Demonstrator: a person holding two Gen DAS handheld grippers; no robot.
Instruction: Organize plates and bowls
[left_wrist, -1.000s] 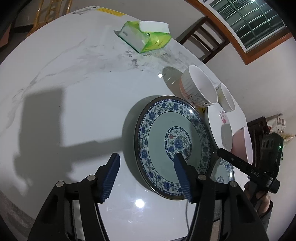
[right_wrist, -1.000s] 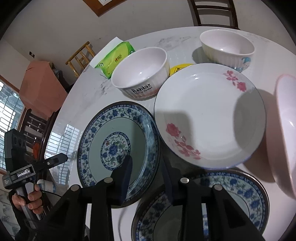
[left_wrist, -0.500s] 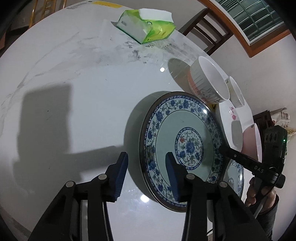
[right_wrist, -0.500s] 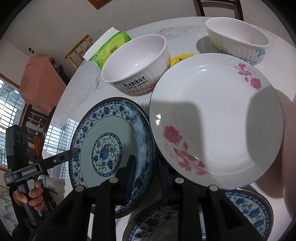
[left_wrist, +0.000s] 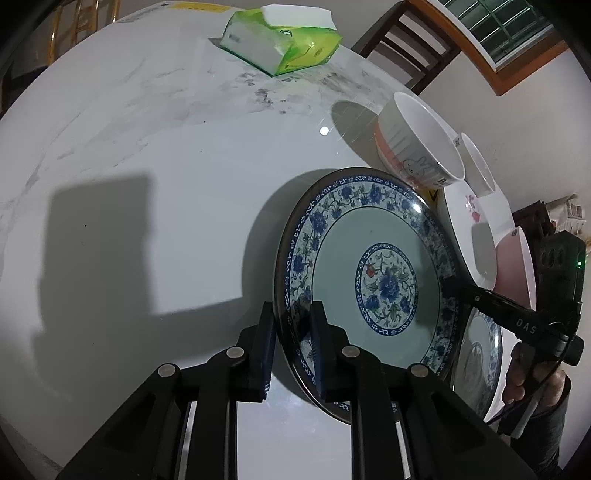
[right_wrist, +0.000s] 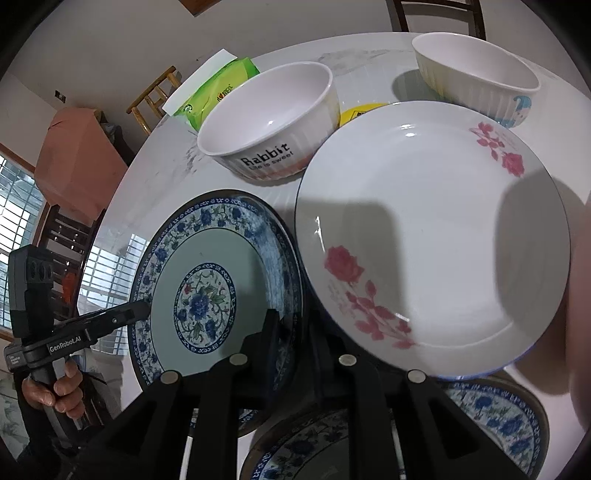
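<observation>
Bowl (right_wrist: 269, 122) reads "Rabbit"; left tool (right_wrist: 142, 308) handle reads "GenRobot.AI".

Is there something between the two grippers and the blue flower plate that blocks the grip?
Nothing visible does. The left gripper has just closed on the near rim of the blue flower plate, and the right gripper has just closed on its opposite rim.

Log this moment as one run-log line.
step: grip blue plate | left gripper: just closed on near rim | right gripper: just closed on opposite rim | plate: on table
</observation>
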